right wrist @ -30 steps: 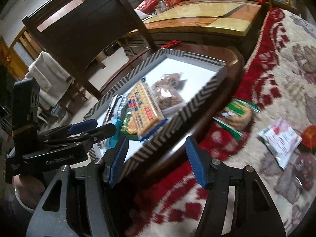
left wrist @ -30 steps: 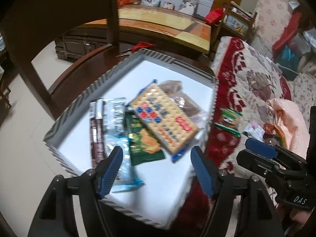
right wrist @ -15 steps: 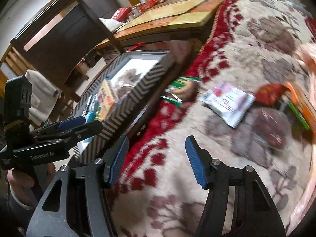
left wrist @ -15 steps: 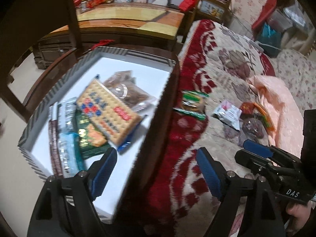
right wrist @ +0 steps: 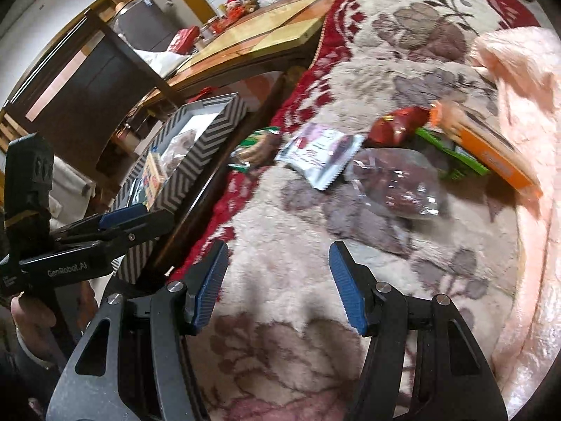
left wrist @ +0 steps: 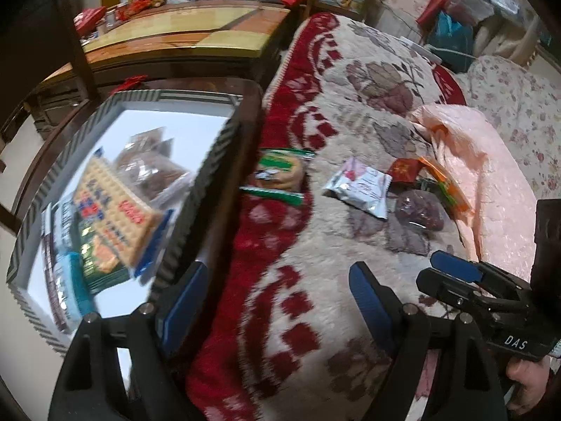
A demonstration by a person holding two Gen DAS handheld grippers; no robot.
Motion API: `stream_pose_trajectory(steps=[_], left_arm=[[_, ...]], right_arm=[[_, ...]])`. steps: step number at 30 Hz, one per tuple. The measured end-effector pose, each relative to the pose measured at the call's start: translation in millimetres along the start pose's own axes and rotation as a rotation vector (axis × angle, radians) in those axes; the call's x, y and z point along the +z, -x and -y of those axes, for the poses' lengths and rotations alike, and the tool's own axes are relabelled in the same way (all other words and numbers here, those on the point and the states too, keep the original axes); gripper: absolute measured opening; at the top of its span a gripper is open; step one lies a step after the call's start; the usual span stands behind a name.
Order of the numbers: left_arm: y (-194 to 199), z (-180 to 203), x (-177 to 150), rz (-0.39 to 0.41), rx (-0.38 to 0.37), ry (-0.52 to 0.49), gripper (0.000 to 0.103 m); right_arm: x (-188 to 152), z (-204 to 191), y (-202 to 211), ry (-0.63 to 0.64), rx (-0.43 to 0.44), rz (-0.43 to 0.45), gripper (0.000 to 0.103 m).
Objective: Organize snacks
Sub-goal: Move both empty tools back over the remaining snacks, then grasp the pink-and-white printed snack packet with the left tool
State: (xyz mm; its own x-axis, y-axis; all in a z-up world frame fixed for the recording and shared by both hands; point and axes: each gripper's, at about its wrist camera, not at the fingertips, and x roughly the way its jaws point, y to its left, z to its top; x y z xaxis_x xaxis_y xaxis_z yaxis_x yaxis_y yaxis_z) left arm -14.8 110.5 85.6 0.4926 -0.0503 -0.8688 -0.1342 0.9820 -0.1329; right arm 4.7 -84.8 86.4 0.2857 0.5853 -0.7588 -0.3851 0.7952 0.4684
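Several packets already lie in the chevron-edged white tray (left wrist: 210, 161) on the desk, while green-wrapped biscuits (left wrist: 278, 172) and a silver pouch (left wrist: 357, 187) wait on the red-and-cream blanket (left wrist: 315, 315), both grippers' jaws open, empty.

"DAS" on right tongs (left wrist: 455, 270) body, "GenRobot.AI" on left tongs (right wrist: 122, 217) body, snack pkg text unreadable

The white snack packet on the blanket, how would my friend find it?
Look at the flowery blanket beside the striped box. Loose snacks lie in a row there; the white packet sits between a round green-wrapped cookie and a small red packet. It alone is white with zigzag edges.
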Motion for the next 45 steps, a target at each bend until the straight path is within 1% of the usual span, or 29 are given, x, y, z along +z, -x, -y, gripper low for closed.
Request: stream_pose_trajectory(steps=[3,7,12,16,20,22,28,30,32,34,38,41,45], left_arm=[[-7.3,9.8,5.1,-0.012,-0.008,-0.015,0.084],[-18.7,20.3,17.6,-0.031,-0.028,-0.005,0.084],[-30.4,34.8,34.6,-0.051,-0.056,0.037,0.084],[-40.1,44.7,44.7,-0.061,-0.053,0.068,0.084],[-52.0,47.3,55.3,-0.078,-0.053,0.119,0.084],[-60.2,46.9,61.5,-0.096,-0.036,0.154,0.084],[-81.9,50.5,73.9,-0.148,-0.044,0.26,0.085],[-89.9,53.5,76.6,-0.173,-0.036,0.304,0.085],[-97.5,57.6,78.2,-0.193,-0.047,0.346,0.085],[-105.1,63.2,79.2,-0.213,-0.04,0.365,0.085],[-118.4,68.1,81.9,-0.222,-0.003,0.408,0.085],[-128.3,68.0,84.6,-0.235,0.01,0.448,0.088],[-134.7,72.3,86.1,-0.245,0.025,0.438,0.09]], right_arm=[[-0.3,8.6,4.3,-0.011,-0.01,0.007,0.06],[0.1,18.0,7.4,-0.02,-0.018,0.01,0.06],[-1.9,32.1,10.7,-0.036,-0.024,0.011,0.06],[-1.3,42.9,15.5,-0.054,-0.02,0.017,0.06],[1.7,46.3,19.3,-0.03,-0.029,0.021,0.06],[1.8,47.1,20.4,-0.02,-0.035,0.025,0.06],[-3.0,59.7,19.2,-0.057,-0.004,0.028,0.06],[-3.6,64.6,19.3,-0.07,0.004,0.031,0.06],[-3.9,67.8,20.6,-0.078,0.015,0.036,0.06],[-4.3,71.4,22.1,-0.087,0.024,0.043,0.06],[-6.2,80.8,24.6,-0.115,0.037,0.055,0.06],[-7.0,87.7,26.4,-0.148,0.056,0.068,0.06],[-6.9,93.1,28.6,-0.179,0.071,0.085,0.061]])
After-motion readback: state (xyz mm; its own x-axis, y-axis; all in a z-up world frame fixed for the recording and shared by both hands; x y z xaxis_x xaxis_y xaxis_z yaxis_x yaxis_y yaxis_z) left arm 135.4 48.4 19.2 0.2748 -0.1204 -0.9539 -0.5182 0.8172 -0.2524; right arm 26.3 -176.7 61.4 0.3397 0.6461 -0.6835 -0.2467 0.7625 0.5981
